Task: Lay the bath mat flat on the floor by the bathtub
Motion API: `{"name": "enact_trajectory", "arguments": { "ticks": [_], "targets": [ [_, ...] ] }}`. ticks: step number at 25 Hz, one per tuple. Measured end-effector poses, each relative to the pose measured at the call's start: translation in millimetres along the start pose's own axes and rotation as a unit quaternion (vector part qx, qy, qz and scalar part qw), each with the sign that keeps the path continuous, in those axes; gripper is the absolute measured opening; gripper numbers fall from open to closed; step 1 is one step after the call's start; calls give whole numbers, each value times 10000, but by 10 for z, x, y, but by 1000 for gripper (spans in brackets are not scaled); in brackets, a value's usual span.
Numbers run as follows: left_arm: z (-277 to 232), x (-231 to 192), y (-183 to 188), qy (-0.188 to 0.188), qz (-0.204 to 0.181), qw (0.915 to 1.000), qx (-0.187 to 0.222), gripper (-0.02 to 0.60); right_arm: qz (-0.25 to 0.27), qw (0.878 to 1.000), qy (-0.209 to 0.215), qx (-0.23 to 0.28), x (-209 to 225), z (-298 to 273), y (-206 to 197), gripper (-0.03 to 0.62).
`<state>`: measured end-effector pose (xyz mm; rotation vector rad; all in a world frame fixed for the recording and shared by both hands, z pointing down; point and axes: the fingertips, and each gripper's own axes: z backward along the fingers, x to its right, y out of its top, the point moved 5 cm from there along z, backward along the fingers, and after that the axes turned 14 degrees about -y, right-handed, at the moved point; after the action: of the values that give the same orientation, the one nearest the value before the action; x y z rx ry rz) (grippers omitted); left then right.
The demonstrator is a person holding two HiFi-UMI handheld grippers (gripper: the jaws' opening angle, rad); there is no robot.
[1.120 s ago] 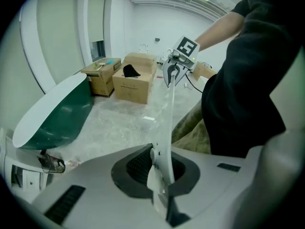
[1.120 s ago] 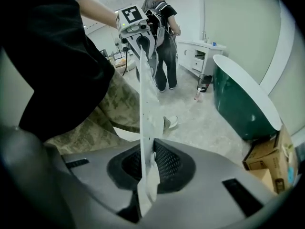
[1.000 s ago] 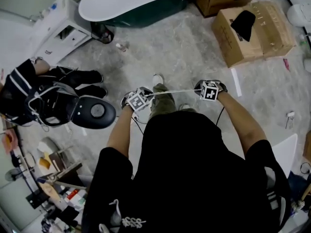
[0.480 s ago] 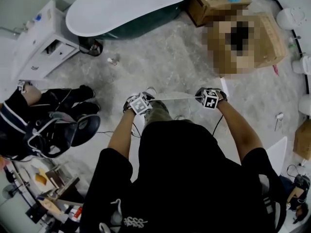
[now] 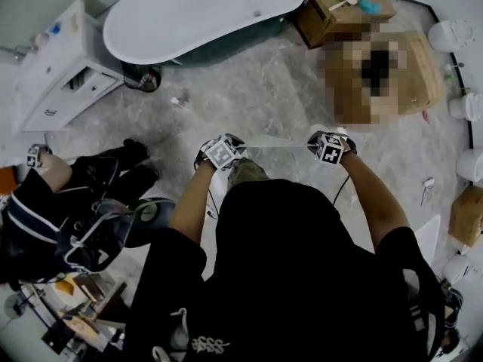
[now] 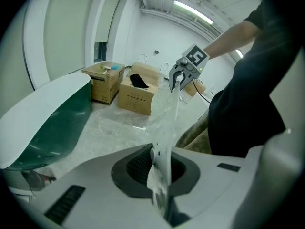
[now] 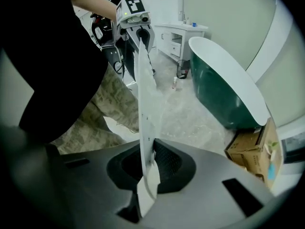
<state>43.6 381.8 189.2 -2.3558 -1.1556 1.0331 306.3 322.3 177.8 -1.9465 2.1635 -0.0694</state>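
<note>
A thin, pale, see-through bath mat (image 5: pixel 275 145) hangs stretched edge-on between my two grippers, in front of my legs and above the grey floor. My left gripper (image 5: pixel 221 153) is shut on one end of the mat (image 6: pixel 167 118), which runs from its jaws (image 6: pixel 159 175) up to the right gripper (image 6: pixel 183 75). The right gripper (image 5: pixel 330 148) is shut on the other end of the mat (image 7: pixel 145 104), pinched between its pads (image 7: pixel 145 175), with the left gripper (image 7: pixel 138 25) at the far end. The white bathtub (image 5: pixel 196 13) with a green outside stands ahead, also seen as the bathtub (image 6: pixel 47 113) and the bathtub (image 7: pixel 224 85).
Cardboard boxes (image 5: pixel 339 2) stand at the back right, by the tub's end. A white cabinet (image 5: pixel 64 74) is at the back left. Another person (image 5: pixel 60 217) sits at the left with gear on the floor. A small bottle (image 5: pixel 179 102) lies near the tub. White fixtures (image 5: pixel 453 32) line the right edge.
Both grippers have travelled across the floor towards the bathtub with the mat still stretched between them. The tub now looks nearer and the seated person lies further back at the left.
</note>
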Motion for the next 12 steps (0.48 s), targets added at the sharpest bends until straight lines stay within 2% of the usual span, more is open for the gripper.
{"name": "enact_trajectory", "arguments": {
  "ticks": [7,12],
  "targets": [
    [320,-557,-88,-24,254,9996,82,23,-534,9982,-180,-218,587,-122,469,31],
    [503,-833,-174,-53,573,9979,298,23,-538,9966,-510,-350,912,-142,828,32]
  ]
}}
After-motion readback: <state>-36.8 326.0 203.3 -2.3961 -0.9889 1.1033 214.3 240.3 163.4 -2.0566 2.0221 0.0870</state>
